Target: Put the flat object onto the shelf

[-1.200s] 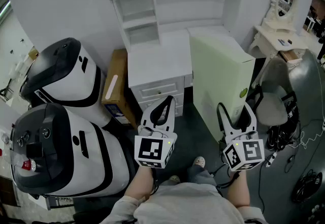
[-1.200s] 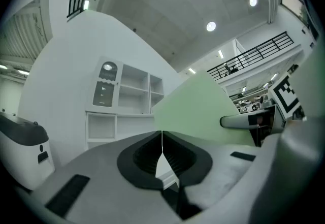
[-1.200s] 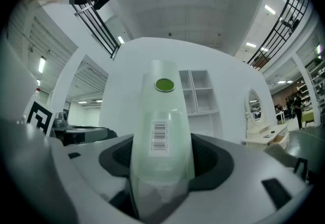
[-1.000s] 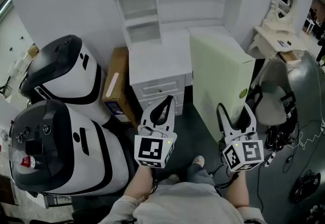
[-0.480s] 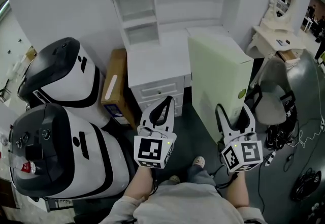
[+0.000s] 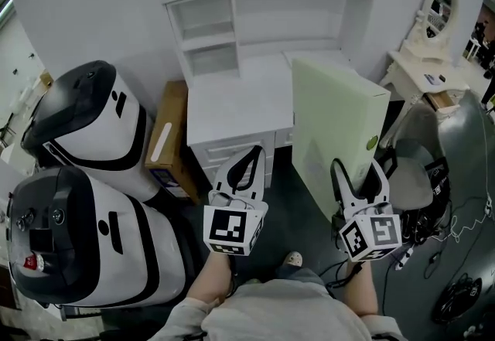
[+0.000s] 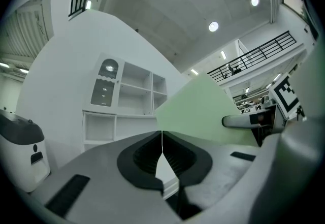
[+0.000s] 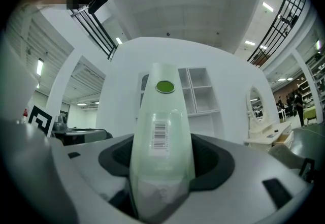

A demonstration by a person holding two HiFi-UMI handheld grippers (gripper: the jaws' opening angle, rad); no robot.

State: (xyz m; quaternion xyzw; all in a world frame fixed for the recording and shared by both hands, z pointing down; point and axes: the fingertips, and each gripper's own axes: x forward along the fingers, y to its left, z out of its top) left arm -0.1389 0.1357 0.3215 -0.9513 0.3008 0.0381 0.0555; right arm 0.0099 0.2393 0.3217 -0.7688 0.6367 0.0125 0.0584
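Observation:
A large pale green flat box (image 6: pixel 332 119) stands on edge in front of me, and my right gripper (image 6: pixel 358 166) is shut on its near narrow side. In the right gripper view, that narrow side (image 8: pixel 161 126) fills the gap between the jaws, showing a barcode label and a green round sticker. My left gripper (image 6: pixel 254 152) hovers to the box's left, shut and empty; its tips (image 7: pixel 162 134) meet. The white shelf unit (image 6: pixel 232 15) rises behind a white desk with drawers (image 6: pixel 232 104), beyond both grippers.
Two big white-and-black rounded machines (image 6: pixel 85 123) (image 6: pixel 77 247) stand at the left, with a cardboard box (image 6: pixel 162 138) beside the drawers. At the right are a white vanity table with an oval mirror (image 6: pixel 433 46), a grey chair (image 6: pixel 433 150) and floor cables (image 6: pixel 456 301).
The head view has drifted a little, so the desk and shelves sit slightly lower left. The green box stays in the right gripper; both grippers keep their places.

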